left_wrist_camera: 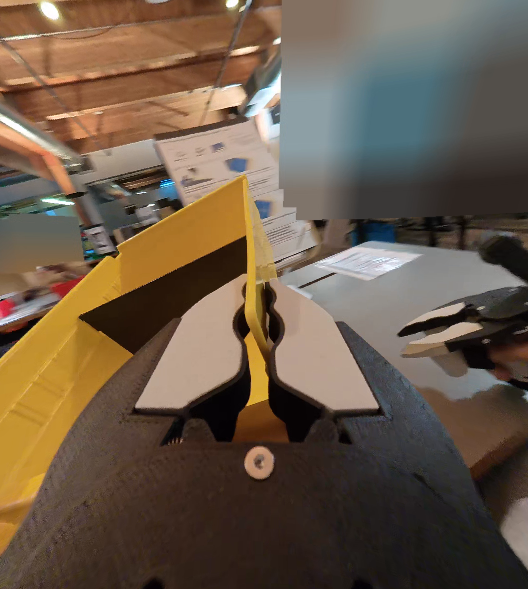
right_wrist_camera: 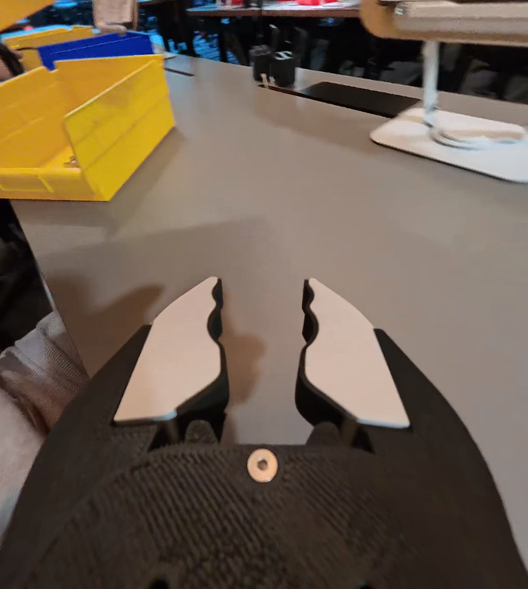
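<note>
L gripper (left_wrist_camera: 258,306): your jaws are pinched on the side wall of a yellow bin (left_wrist_camera: 173,255); bin is lifted and tilted, off the table.
Bin interior: black divider (left_wrist_camera: 173,293) across it; contents not visible.
R gripper (right_wrist_camera: 262,306): jaws spread, holding nothing, above the bare grey table (right_wrist_camera: 320,207).
Nearby: second yellow bin (right_wrist_camera: 74,134) on the table to R gripper's left, blue bin (right_wrist_camera: 97,47) behind it.
White stand base (right_wrist_camera: 467,149): far right, well apart.

Two wrist views, shared grey table (right_wrist_camera: 320,207)
</note>
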Demonstrator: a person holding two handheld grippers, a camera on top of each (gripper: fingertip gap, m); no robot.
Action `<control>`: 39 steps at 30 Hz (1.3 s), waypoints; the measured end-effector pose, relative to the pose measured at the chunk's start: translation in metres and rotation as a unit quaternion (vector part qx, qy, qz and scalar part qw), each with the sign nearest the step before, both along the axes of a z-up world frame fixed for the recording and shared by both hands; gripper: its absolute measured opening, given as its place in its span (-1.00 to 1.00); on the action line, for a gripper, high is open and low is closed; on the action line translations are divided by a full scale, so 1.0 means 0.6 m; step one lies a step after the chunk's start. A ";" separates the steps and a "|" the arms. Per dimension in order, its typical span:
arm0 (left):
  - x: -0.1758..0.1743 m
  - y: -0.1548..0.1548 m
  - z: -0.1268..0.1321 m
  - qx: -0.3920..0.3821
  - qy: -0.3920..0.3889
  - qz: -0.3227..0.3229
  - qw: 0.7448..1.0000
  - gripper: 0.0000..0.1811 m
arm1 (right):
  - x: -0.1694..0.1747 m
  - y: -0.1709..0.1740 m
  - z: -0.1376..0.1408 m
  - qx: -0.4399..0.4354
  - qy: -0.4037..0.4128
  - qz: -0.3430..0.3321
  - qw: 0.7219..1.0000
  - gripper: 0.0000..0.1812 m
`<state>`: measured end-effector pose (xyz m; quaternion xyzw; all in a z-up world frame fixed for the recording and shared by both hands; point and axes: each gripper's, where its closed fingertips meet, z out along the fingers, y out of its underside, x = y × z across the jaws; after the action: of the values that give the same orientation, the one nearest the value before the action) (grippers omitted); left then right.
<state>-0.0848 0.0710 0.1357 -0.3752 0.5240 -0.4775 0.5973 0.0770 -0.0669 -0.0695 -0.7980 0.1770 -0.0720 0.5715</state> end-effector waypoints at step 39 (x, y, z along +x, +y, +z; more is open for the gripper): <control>0.362 -0.475 -0.313 -0.083 0.239 -0.335 0.908 -0.87 | 0.084 -0.269 0.034 0.117 0.075 -0.251 0.958 -0.49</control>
<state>0.1325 -0.2140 -0.0521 -0.3291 0.7038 -0.5875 0.2262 0.1276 -0.2285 -0.0491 -0.6584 0.4215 -0.1316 0.6096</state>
